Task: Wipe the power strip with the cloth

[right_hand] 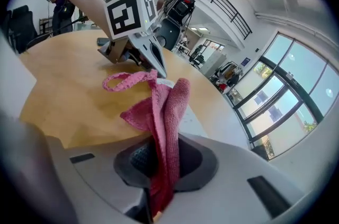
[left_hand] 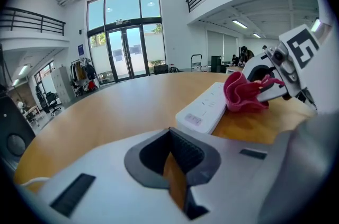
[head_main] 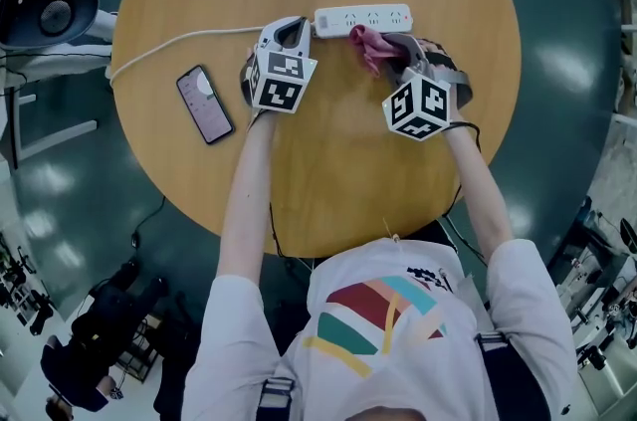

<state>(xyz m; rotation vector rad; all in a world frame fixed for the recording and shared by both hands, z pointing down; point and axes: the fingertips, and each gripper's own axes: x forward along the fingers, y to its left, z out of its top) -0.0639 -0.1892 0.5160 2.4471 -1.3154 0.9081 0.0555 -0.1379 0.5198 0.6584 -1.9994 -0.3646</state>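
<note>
On the round wooden table (head_main: 328, 180), the white power strip (head_main: 363, 17) lies at the far side with its socket face up. Its white cable (head_main: 179, 39) trails left and passes over the table edge, with the far end out of sight. The right gripper (head_main: 390, 51) is clenched on the pink cloth (head_main: 370, 46). Its own view shows the fabric (right_hand: 164, 112) pinched between the jaws (right_hand: 159, 186), with a folded bunch and a loose loop standing free above them. The cloth hides most of the strip (right_hand: 194, 119) in that view. From the left gripper view the cloth (left_hand: 242, 93) sits against the strip's (left_hand: 204, 109) far portion. Whether it bears on the top face or only the side edge cannot be determined. The left gripper (head_main: 292, 31) points at the strip's cable end from just beside it. Its jaws (left_hand: 177, 180) are drawn together on nothing, with a thin sliver of tabletop showing between them. A smartphone (head_main: 204, 104) with a lit screen lies left of it, well apart from the strip. A dark speaker-like unit (head_main: 45, 8) off the table is cut by the frame edge.
</note>
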